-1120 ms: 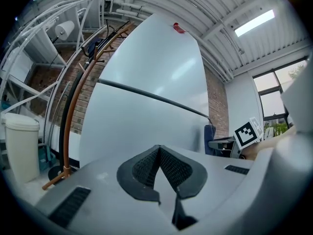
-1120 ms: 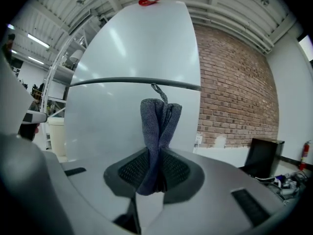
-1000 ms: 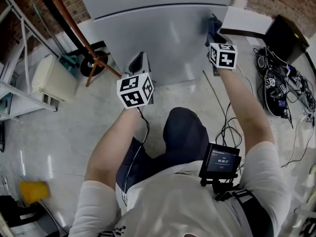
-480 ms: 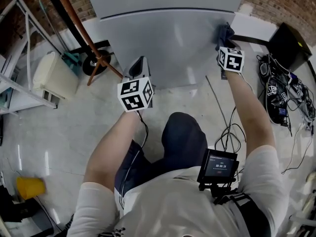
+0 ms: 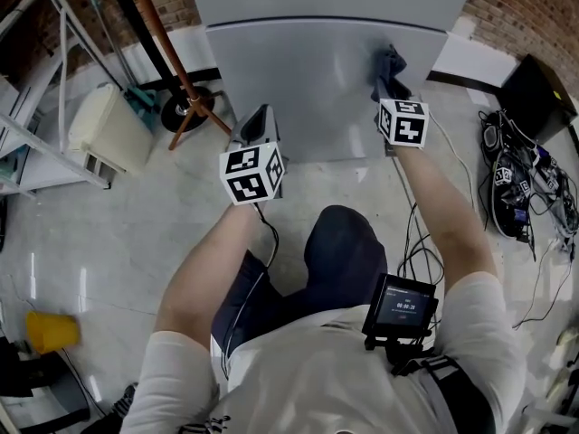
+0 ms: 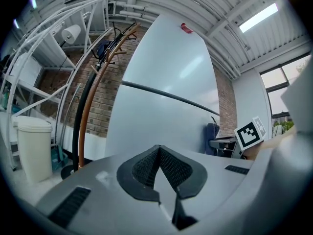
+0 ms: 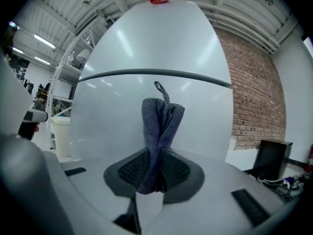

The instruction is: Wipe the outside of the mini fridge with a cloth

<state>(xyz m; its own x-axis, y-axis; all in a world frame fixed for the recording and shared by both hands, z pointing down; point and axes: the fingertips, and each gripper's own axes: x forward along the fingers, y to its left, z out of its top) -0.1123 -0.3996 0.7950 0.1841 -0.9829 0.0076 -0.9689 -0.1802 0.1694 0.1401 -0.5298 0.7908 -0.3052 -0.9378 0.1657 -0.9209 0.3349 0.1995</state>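
The grey mini fridge (image 5: 317, 80) stands in front of me, its door seam a dark line across the upper front (image 7: 156, 73). My right gripper (image 5: 389, 84) is shut on a folded blue-grey cloth (image 7: 159, 126), and the cloth (image 5: 389, 63) lies against the fridge's front near its right side. In the left gripper view the fridge (image 6: 166, 116) rises ahead. My left gripper (image 5: 255, 127) is shut with nothing in it, held just short of the lower left of the fridge front; its pads (image 6: 146, 168) meet.
A wooden coat stand (image 5: 172, 52) leans at the fridge's left, beside a white bin (image 5: 109, 129) and a metal rack (image 5: 36, 70). Cables and gear (image 5: 529, 183) lie on the floor at the right. A black box (image 5: 538, 89) sits by the brick wall.
The right gripper with the cloth has slid left across the fridge front after moving right half a second ago. The left gripper has stayed roughly where it was.
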